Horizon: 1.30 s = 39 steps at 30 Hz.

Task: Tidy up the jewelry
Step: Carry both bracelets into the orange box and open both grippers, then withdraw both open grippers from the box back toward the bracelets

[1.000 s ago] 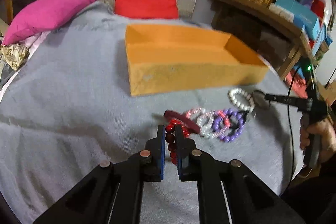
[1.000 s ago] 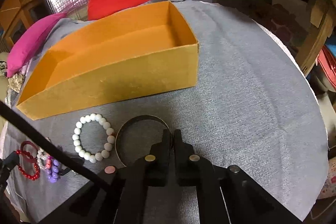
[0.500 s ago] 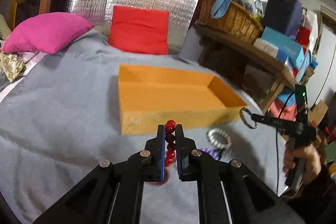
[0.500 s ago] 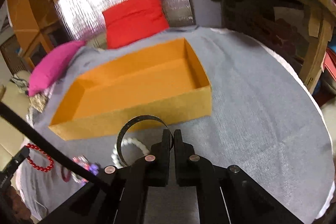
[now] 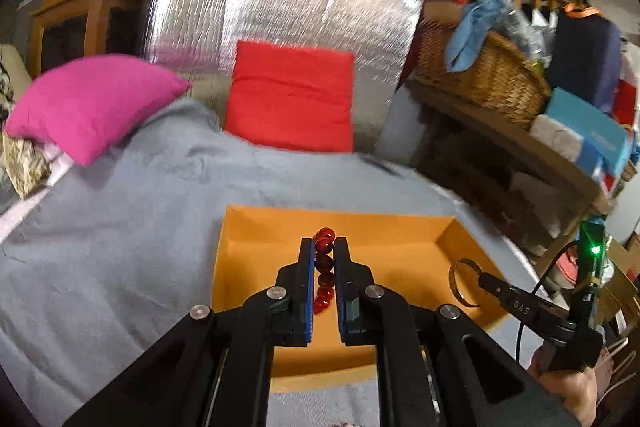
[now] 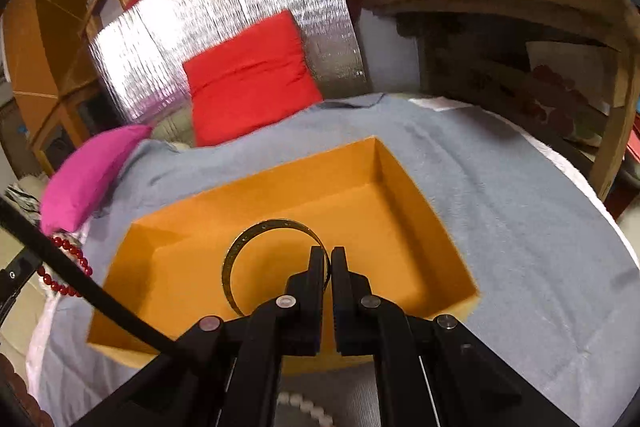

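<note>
My left gripper [image 5: 324,247] is shut on a red bead bracelet [image 5: 324,267], held up over the open orange box [image 5: 260,247]. The same bracelet [image 6: 66,267] hangs at the left edge of the right wrist view. My right gripper [image 6: 327,255] is shut on a thin gold bangle [image 6: 256,233], which hangs above the inside of the orange box [image 6: 400,211]. From the left wrist view the right gripper [image 5: 480,279] and the gold bangle [image 5: 460,279] show over the box's right end, with a hand below. A white bead bracelet [image 6: 304,405] lies on the grey cloth, mostly hidden under my right gripper.
The box sits on a round table under a grey cloth [image 5: 120,227]. Behind it lie a red cushion [image 5: 292,99], a pink cushion [image 5: 88,103] and a silver foil panel [image 5: 280,11]. A wooden shelf with a wicker basket [image 5: 488,83] and blue boxes stands to the right.
Both grippers rose off the cloth with their pieces and moved forward over the orange box. The other bracelets dropped out of the left wrist view.
</note>
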### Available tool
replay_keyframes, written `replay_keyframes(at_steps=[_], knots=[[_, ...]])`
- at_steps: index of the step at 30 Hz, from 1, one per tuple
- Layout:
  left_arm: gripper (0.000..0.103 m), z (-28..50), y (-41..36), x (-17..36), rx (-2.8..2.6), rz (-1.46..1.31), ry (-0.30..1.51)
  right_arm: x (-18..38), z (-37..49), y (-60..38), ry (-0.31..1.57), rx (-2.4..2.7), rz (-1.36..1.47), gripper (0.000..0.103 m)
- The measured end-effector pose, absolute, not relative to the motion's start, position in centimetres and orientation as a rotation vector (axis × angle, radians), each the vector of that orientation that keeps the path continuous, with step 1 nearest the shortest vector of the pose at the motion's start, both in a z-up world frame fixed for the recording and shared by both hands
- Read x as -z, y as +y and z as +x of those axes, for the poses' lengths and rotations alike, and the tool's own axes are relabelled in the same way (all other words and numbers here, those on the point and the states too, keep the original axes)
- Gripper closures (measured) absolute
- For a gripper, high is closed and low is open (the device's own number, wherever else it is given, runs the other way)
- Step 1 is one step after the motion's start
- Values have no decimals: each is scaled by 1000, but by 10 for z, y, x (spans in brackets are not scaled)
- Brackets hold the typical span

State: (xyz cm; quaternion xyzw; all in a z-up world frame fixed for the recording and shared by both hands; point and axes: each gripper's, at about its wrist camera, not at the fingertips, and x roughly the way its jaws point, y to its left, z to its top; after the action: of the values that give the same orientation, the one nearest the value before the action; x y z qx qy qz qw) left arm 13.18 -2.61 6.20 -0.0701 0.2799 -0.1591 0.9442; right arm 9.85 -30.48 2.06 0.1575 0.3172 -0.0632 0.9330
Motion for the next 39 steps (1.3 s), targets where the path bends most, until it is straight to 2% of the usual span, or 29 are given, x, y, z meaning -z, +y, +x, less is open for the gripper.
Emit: replay_keyframes(at_steps=[9,11,12,13,14,17,19,20,21,22,23,24,25,31,39], knots=[[93,163,-36,-17,243,-70,744,9,134,-299,756,159,312,99],[92,161,-36,-16,227,-54,753,8,135,-296,762,158,295,94],[83,159,-35,-19,224,-48,749,7,136,-295,763,158,294,93],[67,155,-34,-23,215,-43,744,5,135,-295,761,159,294,87],[60,149,-30,-29,190,-41,727,2,132,-295,753,153,297,79],[54,119,-16,-60,170,-63,617,-21,113,-299,683,133,319,77],[38,92,-7,-79,155,-68,535,-45,90,-302,602,90,352,77],[35,81,-3,-84,134,-65,505,-59,73,-301,552,66,356,77],[35,70,1,-88,117,-62,483,-68,60,-300,523,48,348,76],[34,62,4,-89,106,-58,474,-77,44,-299,498,31,331,66],[34,52,7,-88,91,-55,480,-81,31,-298,487,29,320,44],[32,47,9,-85,81,-56,489,-82,20,-298,482,32,315,33],[32,37,12,-78,73,-55,510,-80,6,-298,473,30,316,26],[32,17,22,-27,6,-14,770,-49,-33,-316,586,-10,424,26],[32,-7,25,2,3,81,817,-11,-31,-328,768,-60,532,26]])
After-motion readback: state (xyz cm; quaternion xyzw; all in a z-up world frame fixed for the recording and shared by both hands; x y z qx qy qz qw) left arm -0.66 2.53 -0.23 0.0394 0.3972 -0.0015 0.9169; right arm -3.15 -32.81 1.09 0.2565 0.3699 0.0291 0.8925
